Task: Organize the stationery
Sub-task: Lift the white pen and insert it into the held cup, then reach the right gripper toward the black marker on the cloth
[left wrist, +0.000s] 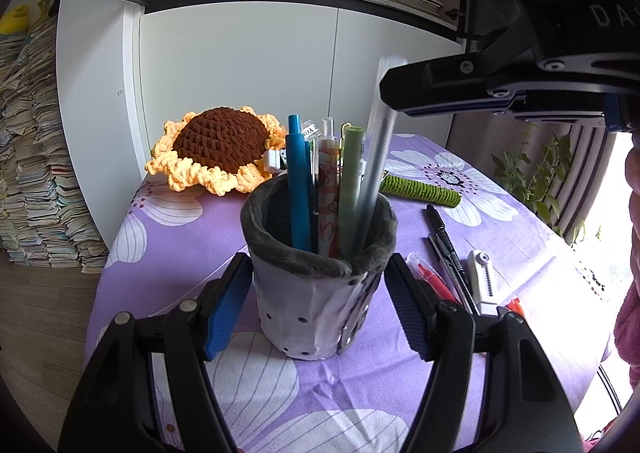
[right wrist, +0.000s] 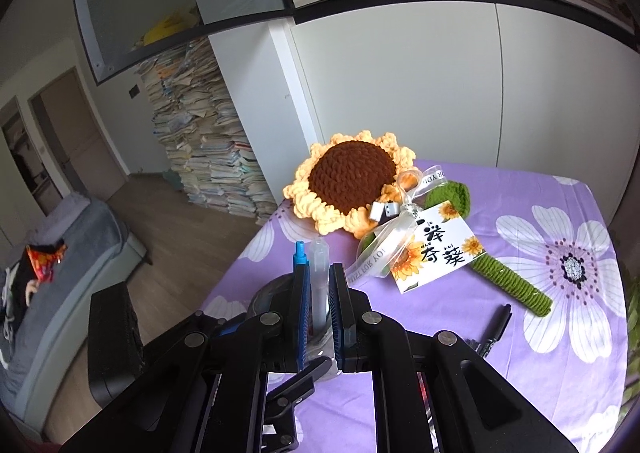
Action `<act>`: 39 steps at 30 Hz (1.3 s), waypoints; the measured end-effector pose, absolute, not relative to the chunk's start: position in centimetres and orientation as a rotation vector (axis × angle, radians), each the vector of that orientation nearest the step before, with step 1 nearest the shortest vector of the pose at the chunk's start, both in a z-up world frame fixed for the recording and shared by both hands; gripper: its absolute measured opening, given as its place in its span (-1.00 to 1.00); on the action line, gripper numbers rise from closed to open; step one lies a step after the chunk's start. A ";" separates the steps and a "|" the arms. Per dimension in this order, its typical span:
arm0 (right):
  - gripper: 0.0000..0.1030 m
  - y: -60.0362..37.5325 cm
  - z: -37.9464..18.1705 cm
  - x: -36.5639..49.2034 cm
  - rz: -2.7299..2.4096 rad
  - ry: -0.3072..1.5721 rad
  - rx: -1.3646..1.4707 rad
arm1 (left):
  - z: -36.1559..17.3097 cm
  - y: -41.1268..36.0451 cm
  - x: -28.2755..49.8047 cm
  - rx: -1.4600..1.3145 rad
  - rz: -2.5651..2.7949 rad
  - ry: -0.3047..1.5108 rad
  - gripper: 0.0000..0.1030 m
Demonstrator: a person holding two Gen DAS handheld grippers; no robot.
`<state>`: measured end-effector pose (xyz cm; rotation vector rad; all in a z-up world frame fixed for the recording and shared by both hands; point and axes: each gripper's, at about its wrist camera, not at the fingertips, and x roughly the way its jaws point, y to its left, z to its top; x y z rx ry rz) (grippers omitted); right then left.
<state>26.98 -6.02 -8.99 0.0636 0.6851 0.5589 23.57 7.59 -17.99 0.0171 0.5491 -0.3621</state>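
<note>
a purple flowered tablecloth (left wrist: 360,381) under a grey fabric pen cup (left wrist: 316,293), standing upright near the middle. left gripper (left wrist: 316,305) set around the cup's lower wall, one blue pad on each side; pads (left wrist: 226,317) close against or just touching the fabric, contact not fully clear, so most likely steadying the cup. inside the cup, standing nearly upright: a teal pen (left wrist: 298,189), a patterned pink pen (left wrist: 327,193), a green pen (left wrist: 350,181). right gripper (right wrist: 319,309) above the cup, jaws pressed together on a translucent grey pen (left wrist: 378,157), pinched near its upper part. long axis of that pen close to vertical, leaning slightly, lower end already past the cup's rim and among the other pens, upper end poking out above the jaws. so, directly below the right gripper: the cup mouth, with the pen's line running straight down into it. judged as the last part of a drop-in, needing only a parting of the jaws. on the cloth to the right of the cup, lying flat and not yet sorted: a red marker (left wrist: 434,281), a black pen (left wrist: 442,229), a white utility knife (left wrist: 482,281), all nearer the right hand's side. behind the cup, a crocheted sunflower (left wrist: 220,141) with a green stem and a printed card (right wrist: 432,249), well apart from the work.
</note>
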 end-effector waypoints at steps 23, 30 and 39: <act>-0.79 -15.6 -14.7 31.8 0.256 0.992 0.141 | -18.0 7.6 23.6 0.018 -0.361 0.549 0.32; -0.78 -17.7 -18.0 35.1 0.175 1.080 0.201 | -18.0 7.6 23.6 0.018 -0.362 0.550 0.32; -0.41 -16.8 -19.8 37.5 0.149 1.140 0.177 | -18.0 7.6 23.6 0.019 -0.362 0.549 0.33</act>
